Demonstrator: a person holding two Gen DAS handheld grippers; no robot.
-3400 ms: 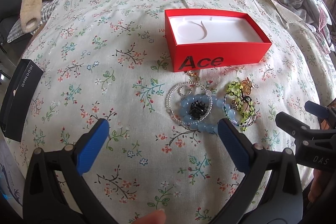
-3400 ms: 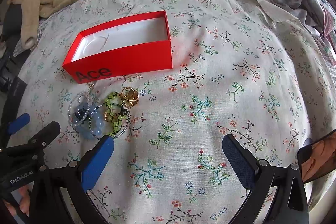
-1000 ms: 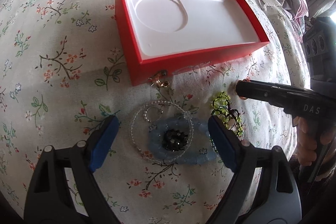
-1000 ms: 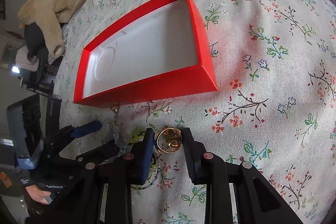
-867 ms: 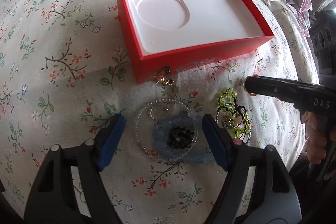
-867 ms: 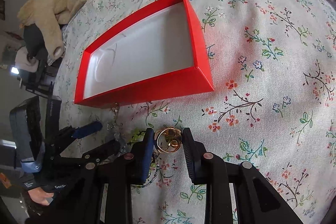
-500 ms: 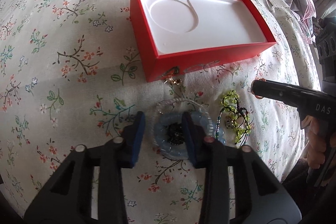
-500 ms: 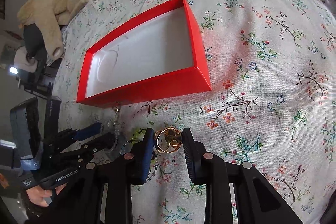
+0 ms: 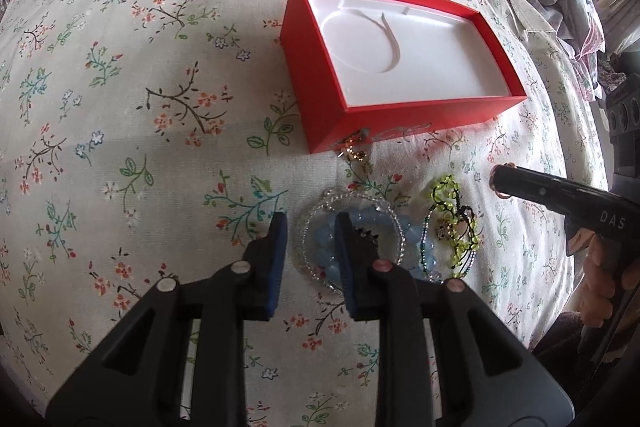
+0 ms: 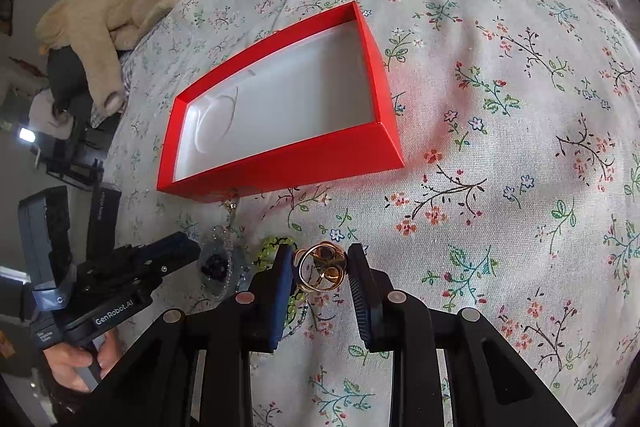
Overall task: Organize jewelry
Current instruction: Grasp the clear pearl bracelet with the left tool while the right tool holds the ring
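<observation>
Right tongs [image 10: 320, 267] pinching looped gold ring [image 10: 320, 269], glossy red box [image 10: 280, 163]

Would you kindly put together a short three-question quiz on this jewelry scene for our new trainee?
1. True or false: the red box holds no jewelry.
2. The right gripper has its jaws on: A) a green bracelet, B) the gold ring, C) nothing.
3. Fill in: inside, the box is coloured ____.
Key: 1 true; 2 B; 3 white.
</observation>
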